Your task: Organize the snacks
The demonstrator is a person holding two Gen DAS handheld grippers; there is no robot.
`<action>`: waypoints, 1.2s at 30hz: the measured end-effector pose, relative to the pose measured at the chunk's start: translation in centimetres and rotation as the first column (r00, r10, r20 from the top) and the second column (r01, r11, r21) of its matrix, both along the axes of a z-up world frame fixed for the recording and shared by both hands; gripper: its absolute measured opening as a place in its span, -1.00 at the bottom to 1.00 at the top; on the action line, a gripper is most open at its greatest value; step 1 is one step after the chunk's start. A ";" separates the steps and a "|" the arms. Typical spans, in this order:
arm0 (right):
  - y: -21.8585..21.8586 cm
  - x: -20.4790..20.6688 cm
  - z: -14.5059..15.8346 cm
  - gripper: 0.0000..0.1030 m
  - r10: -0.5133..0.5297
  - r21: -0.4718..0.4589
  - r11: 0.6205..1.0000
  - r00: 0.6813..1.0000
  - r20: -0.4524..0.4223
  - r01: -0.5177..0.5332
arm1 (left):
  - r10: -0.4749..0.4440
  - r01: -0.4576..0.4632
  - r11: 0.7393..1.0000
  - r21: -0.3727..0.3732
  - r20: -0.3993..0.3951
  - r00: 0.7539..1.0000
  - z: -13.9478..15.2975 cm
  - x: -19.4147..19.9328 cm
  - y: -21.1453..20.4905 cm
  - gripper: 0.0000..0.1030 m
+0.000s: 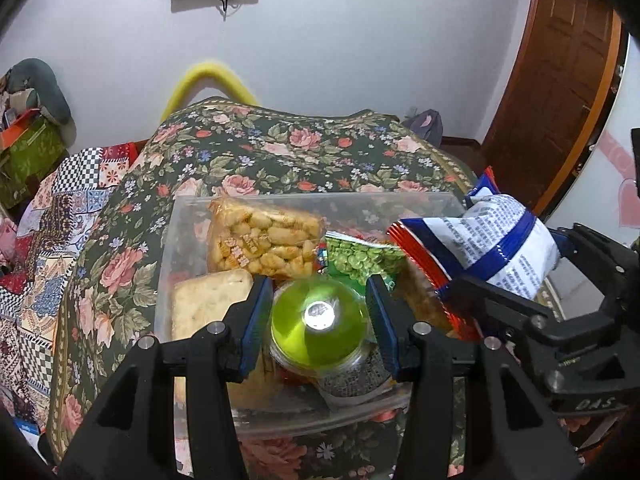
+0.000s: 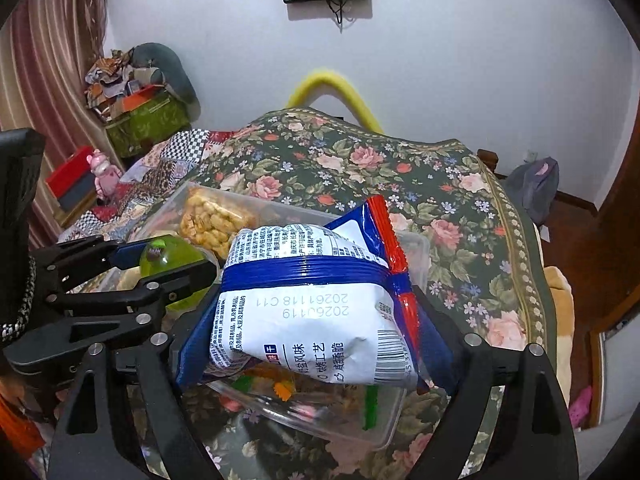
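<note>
A clear plastic bin (image 1: 188, 216) stands on a floral-covered table and holds snack packs: a bag of orange puffs (image 1: 260, 236), a pale cracker pack (image 1: 208, 300) and a green pea bag (image 1: 360, 256). My left gripper (image 1: 318, 318) is shut on a green jelly cup (image 1: 320, 316), just above the bin's near side. My right gripper (image 2: 312, 320) is shut on a white and blue snack bag (image 2: 304, 312) with red ends, held above the bin's right part (image 2: 416, 248). The bag also shows in the left wrist view (image 1: 492, 248), and the cup in the right wrist view (image 2: 176, 256).
The floral cloth (image 1: 280, 152) covers the table beyond the bin. A patchwork-covered surface (image 1: 48, 216) lies to the left. A wooden door (image 1: 560, 80) is at the right. A yellow curved bar (image 1: 208, 80) rises behind the table by the white wall.
</note>
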State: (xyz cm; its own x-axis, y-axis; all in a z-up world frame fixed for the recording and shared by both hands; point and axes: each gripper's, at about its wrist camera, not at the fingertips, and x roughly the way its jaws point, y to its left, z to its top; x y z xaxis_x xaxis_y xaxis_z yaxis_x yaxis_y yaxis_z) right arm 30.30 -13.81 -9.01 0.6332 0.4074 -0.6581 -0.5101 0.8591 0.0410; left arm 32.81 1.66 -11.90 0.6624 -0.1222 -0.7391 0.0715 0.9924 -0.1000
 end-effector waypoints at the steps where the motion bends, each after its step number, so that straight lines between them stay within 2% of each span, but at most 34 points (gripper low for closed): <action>1: -0.2 -0.3 0.0 0.72 -0.003 0.009 1.000 1.000 0.002 0.003 | 0.005 -0.005 1.000 0.008 0.002 1.000 0.0 0.0 0.0 -0.03; 4: -0.6 -0.3 0.3 0.76 -0.004 0.031 1.000 1.000 -0.013 0.005 | -0.001 0.001 1.000 -0.006 0.005 1.000 0.3 -0.4 0.2 0.09; 8: -1.5 -1.0 1.1 0.76 -0.007 0.055 0.998 1.000 -0.014 0.007 | -0.003 0.003 1.000 -0.008 0.020 1.000 1.0 -1.6 0.3 0.12; 14: -3.0 -3.4 3.1 0.76 -0.017 0.058 0.998 0.999 0.036 0.015 | -0.001 0.000 1.000 0.004 0.076 0.997 3.4 -4.3 0.3 0.12; 19: -4.2 -6.4 5.6 0.76 -0.026 0.088 0.996 0.994 0.103 0.017 | -0.002 0.005 1.000 -0.024 0.148 0.989 6.7 -7.7 0.3 0.12; 27: -6.1 -12.4 10.2 0.76 -0.041 0.179 0.984 0.972 0.230 0.000 | 0.036 -0.017 0.997 -0.069 0.286 0.958 12.4 -14.1 0.2 0.13; 32: -6.8 -16.0 12.0 0.80 -0.069 0.204 0.979 0.949 0.307 0.006 | 0.075 -0.061 0.997 -0.049 0.390 0.918 15.1 -18.9 -0.1 0.33; 36: -7.2 -18.1 12.6 0.98 -0.094 0.232 0.973 0.933 0.347 0.012 | 0.072 -0.075 0.997 -0.013 0.455 0.888 16.6 -22.5 -0.8 0.57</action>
State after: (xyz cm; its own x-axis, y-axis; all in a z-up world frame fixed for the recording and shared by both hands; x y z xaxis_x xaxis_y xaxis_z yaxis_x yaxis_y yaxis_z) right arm 12.19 -21.03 3.57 0.8320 0.4763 -0.2843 -0.4806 0.8749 0.0594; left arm 10.32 0.82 4.69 0.9329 -0.0573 -0.3555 0.0348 0.9970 -0.0695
